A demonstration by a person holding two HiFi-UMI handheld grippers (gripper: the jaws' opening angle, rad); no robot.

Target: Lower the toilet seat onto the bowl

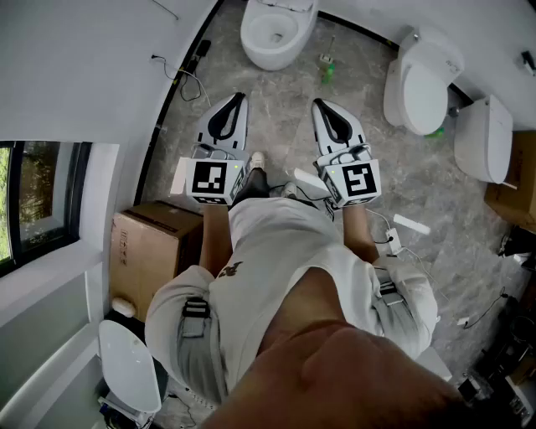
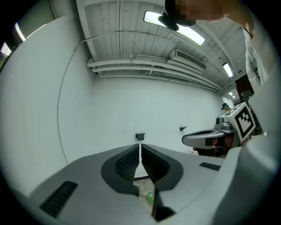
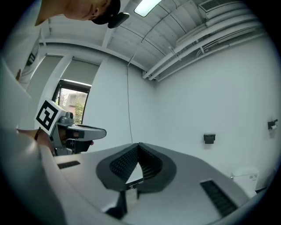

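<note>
Head view: the toilet seat (image 1: 285, 4) looks raised behind the uncovered toilet bowl (image 1: 272, 38) at the far wall. A green bottle (image 1: 327, 69) stands just right of the bowl. Nearer than it, well apart, the left gripper (image 1: 237, 99) and right gripper (image 1: 322, 105) hover level, jaws closed on nothing.

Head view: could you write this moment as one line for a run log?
left gripper shut, empty | right gripper shut, empty | both held level | toilet ahead, untouched
</note>
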